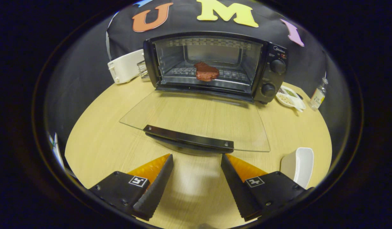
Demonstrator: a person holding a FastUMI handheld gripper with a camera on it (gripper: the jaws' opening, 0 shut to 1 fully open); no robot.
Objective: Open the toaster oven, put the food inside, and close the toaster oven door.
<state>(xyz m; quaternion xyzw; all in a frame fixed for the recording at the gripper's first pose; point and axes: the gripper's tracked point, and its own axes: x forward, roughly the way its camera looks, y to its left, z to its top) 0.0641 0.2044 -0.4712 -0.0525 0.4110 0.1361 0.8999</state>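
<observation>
A black toaster oven (272,73) stands at the far side of the round wooden table (97,136). Its glass door (199,119) is folded down flat toward me, with the black handle (188,139) at its near edge. A reddish-brown piece of food (206,71) lies on the wire rack inside the oven. My gripper (197,157) is open, with nothing between its fingers. The fingertips sit just short of the door handle, one on each side of its middle, a little below it.
A white dish (299,167) stands just right of the right finger. Right of the oven are a white divided plate (289,95) with bits of food and a small glass bottle (319,94). A white appliance (126,66) sits left of the oven.
</observation>
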